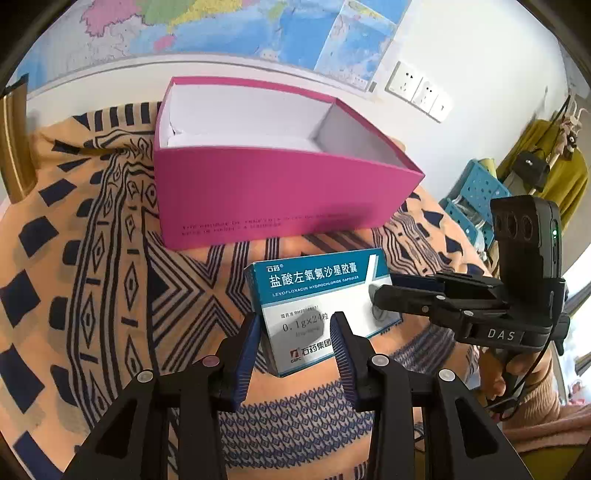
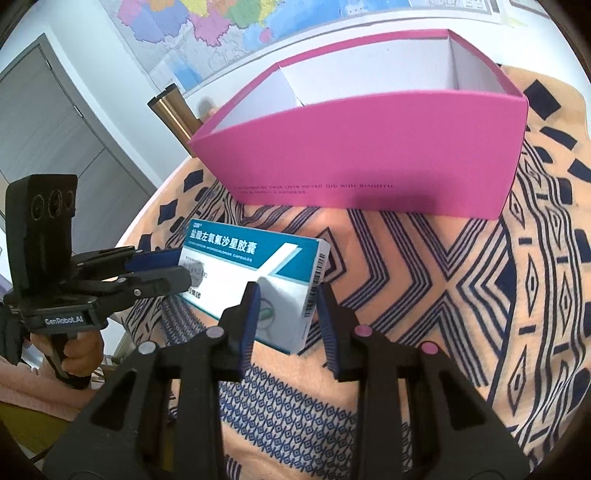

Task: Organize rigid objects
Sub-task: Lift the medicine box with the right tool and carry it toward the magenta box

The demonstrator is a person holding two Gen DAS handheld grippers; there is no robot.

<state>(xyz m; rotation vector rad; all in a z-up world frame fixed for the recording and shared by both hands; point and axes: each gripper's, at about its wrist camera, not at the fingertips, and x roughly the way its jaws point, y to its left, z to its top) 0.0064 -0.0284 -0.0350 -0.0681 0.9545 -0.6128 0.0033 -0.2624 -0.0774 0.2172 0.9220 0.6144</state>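
- Two handheld grippers meet at one medicine box (image 1: 317, 306) — a teal-and-white carton printed "Levofloxacin Hydrochloride Capsules" — which sits tilted above the patterned orange-and-navy cloth (image 1: 110, 280).
- The left gripper (image 1: 295, 332) has its blue-padded jaws narrowed onto the box's near end, one pad on each side of the carton.
- The right gripper (image 2: 286, 308) has its jaws drawn in on the opposite end, the one bearing the barcode; both pads sit against the carton.
- In the left wrist view the right gripper comes in from the right edge, with fingers of the person's hand (image 1: 498, 384) around its handle.
- Behind the medicine box stands an open pink cardboard box (image 1: 266, 177) with a white interior — near the carton but not touching it.
- A coloured map (image 1: 229, 26) hangs on the wall behind.
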